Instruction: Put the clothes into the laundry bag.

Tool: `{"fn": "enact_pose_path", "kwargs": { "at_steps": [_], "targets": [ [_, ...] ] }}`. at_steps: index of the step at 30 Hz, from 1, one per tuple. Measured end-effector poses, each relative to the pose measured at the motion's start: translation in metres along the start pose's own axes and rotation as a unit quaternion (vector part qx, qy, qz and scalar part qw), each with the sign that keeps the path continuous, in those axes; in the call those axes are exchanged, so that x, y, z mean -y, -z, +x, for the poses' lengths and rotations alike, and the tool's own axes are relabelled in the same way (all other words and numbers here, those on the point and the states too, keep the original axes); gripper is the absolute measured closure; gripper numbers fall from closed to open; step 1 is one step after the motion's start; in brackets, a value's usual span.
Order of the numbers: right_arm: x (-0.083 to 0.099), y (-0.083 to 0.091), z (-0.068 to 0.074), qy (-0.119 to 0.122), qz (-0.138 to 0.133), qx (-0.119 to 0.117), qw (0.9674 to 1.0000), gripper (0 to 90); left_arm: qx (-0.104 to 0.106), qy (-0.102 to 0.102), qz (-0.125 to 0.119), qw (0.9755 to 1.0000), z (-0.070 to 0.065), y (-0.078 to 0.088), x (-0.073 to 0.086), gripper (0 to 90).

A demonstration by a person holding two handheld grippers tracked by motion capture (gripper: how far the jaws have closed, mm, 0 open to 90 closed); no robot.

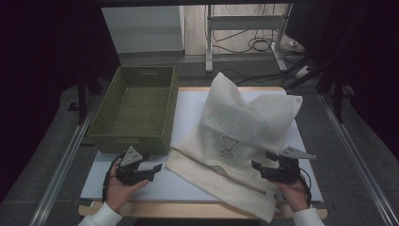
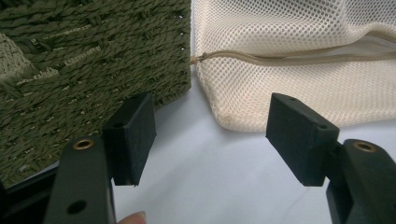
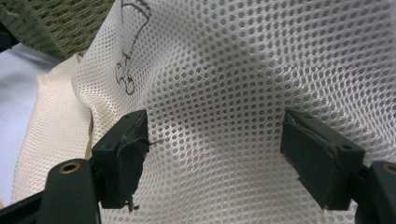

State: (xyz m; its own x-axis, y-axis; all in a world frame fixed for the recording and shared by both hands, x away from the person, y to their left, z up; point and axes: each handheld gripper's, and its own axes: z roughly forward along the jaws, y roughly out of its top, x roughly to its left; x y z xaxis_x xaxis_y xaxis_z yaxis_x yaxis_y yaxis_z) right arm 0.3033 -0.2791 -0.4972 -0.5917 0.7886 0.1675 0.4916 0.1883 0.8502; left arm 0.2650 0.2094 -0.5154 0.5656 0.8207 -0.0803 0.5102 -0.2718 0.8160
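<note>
**Mesh bag not yet gripped, basket empty**

High view: the cream mesh bag point(image 1: 235, 136) lies rumpled across the centre and right of the frame on the white table point(image 1: 188, 186), one corner standing up toward the top; the green woven basket point(image 1: 134, 110) sits at upper left with nothing inside it; the left gripper point(image 1: 153, 170) rests at lower left, just below the basket and short of the bag's edge, jaws apart and empty; the right gripper point(image 1: 262, 160) is at lower right, at the bag's near side.

Left gripper view: both jaws stand wide with only bare table between them; the bag's seamed corner point(image 2: 233, 112) lies ahead at upper right, the basket wall point(image 2: 93, 60) at upper left.

Right gripper view: the jaws are spread, mesh point(image 3: 224, 116) bulging between them, pads not pressing it.

Judgement: nothing is grasped yet; seizing the bag, and likely moving it to the basket, remains.
</note>
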Motion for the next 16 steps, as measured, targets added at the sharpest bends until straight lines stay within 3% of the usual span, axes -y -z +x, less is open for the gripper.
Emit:
{"fn": "enact_pose_path", "kwargs": {
  "at_steps": [13,16],
  "targets": [
    [0.0,-0.0021,0.0025,0.011,0.001,-0.002,0.9999,23.4,0.001,-0.005,0.0,1.0,-0.0001,-0.002,-0.0017,32.0],
    [0.0013,-0.0017,0.0022,0.009,0.002,-0.005,0.9999,19.0,0.006,-0.008,0.001,1.0,-0.0011,-0.005,-0.0041,31.8]
  ]
}}
